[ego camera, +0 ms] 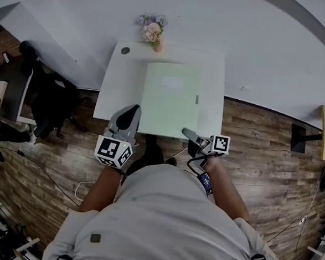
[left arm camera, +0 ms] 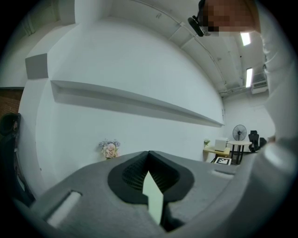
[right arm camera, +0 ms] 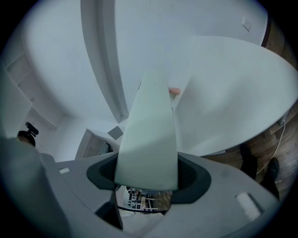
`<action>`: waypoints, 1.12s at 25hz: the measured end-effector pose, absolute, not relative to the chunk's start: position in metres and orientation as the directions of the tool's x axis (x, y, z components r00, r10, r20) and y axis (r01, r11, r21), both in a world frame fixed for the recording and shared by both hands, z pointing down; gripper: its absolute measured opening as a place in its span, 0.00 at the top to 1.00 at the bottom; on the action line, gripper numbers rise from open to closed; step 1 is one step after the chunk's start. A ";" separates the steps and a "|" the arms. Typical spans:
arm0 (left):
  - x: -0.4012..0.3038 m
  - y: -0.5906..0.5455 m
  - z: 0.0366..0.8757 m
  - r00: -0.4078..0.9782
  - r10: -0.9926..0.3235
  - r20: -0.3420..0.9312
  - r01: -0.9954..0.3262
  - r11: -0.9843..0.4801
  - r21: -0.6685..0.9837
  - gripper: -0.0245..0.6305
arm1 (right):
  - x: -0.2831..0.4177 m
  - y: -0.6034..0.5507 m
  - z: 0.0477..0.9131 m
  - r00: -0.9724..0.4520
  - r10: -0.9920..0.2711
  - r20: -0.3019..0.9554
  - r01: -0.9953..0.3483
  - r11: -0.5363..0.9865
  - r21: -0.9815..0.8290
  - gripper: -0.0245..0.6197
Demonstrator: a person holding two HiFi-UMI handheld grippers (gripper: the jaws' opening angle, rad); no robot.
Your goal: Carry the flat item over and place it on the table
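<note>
The left tool (ego camera: pixel 131 118) is shut tight on the near left corner of the green board (ego camera: pixel 170 96). The board lies over the white table (ego camera: pixel 117 84), mid frame, with its long side pointing up toward the flowers (ego camera: pixel 153 30). The right tool (ego camera: pixel 190 135) grips the near right corner. Both should go down together.
</note>
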State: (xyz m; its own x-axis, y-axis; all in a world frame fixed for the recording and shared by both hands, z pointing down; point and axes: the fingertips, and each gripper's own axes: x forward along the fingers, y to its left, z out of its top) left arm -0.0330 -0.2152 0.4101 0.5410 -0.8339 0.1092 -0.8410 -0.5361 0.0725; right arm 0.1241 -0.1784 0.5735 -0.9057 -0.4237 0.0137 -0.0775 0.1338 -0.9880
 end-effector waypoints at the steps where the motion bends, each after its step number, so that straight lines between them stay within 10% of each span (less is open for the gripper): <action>1: -0.034 -0.220 0.412 0.542 -0.832 0.113 -0.840 -0.537 0.074 0.96 | 0.123 -0.183 0.576 -0.905 -0.425 0.016 -0.078 0.128 -0.989 0.50; 28: -0.066 -0.343 0.499 0.567 -0.769 0.296 -0.824 -0.538 0.180 0.96 | 0.105 -0.292 0.692 -0.864 -0.422 0.274 -0.277 -0.054 -0.959 0.50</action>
State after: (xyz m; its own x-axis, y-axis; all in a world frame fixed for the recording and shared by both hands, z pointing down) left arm -0.0658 -0.3431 0.4987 0.5668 -0.7689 0.2958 -0.8236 -0.5378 0.1803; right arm 0.1052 -0.2919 0.6916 -0.8642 -0.4223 0.2737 -0.2773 -0.0542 -0.9592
